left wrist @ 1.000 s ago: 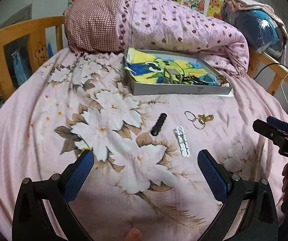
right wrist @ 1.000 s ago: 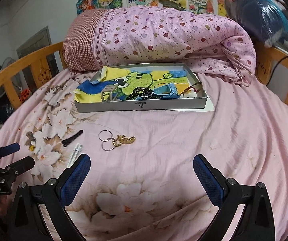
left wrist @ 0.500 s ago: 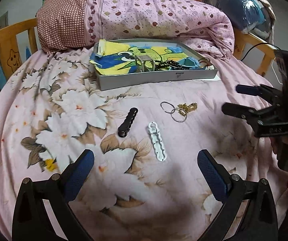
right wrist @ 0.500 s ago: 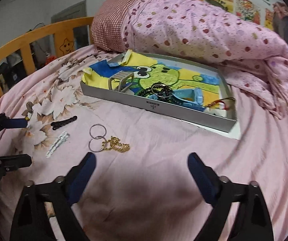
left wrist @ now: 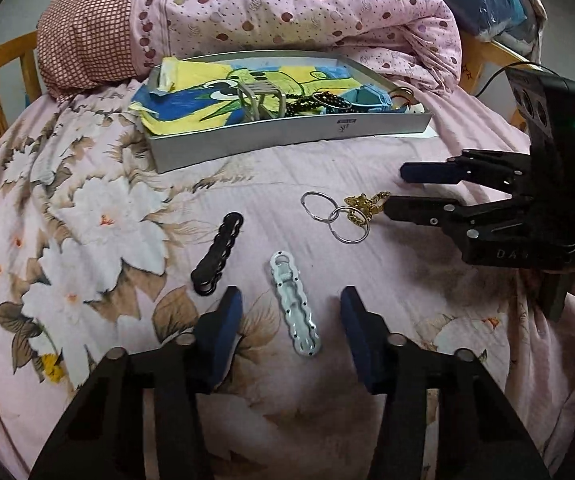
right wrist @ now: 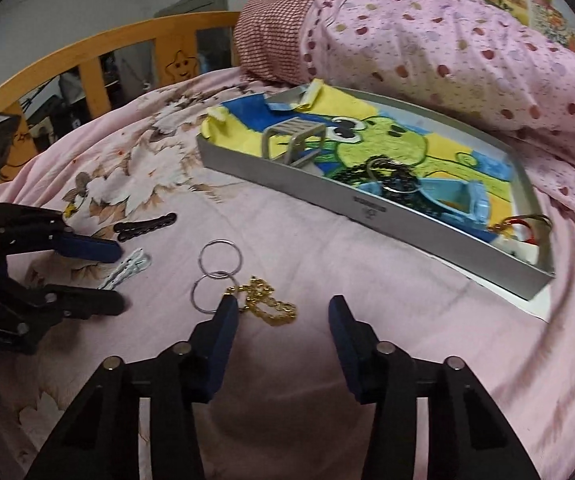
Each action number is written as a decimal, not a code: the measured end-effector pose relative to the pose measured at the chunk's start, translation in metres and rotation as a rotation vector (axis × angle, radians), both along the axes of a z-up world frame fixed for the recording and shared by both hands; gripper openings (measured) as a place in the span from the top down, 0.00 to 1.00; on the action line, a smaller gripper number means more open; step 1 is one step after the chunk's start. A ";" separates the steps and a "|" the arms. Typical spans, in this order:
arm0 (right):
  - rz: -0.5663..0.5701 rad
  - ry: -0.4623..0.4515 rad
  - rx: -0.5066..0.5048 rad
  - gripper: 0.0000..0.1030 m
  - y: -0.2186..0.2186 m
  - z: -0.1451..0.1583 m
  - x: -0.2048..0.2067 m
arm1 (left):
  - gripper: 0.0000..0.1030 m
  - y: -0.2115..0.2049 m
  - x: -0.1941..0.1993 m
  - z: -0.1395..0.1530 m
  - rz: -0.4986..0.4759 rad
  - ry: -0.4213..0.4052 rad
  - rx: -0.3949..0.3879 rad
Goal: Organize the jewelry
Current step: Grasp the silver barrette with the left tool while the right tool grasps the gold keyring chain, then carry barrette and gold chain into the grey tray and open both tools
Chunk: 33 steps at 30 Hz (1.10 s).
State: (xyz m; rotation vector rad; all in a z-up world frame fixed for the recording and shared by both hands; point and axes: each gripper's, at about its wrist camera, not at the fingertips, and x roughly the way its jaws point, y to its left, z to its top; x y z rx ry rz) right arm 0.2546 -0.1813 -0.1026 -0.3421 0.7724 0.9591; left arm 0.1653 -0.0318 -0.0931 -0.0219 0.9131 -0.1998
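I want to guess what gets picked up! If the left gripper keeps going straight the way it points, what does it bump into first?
Most likely the white hair clip: it lies lengthwise between the left gripper's jaws, which have just been closing but don't touch it. Depth is hard to judge.

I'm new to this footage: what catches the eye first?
Two black claws with blue pads close in on the pink floral bedsheet: the left claw straddles a white scalloped hair clip, the right claw nears a gold chain on silver rings. Behind sits a grey cartoon-lined tray.
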 end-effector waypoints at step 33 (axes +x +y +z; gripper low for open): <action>-0.088 -0.179 0.038 0.86 -0.023 0.047 -0.018 | 0.90 -0.022 0.009 0.027 0.055 -0.049 -0.003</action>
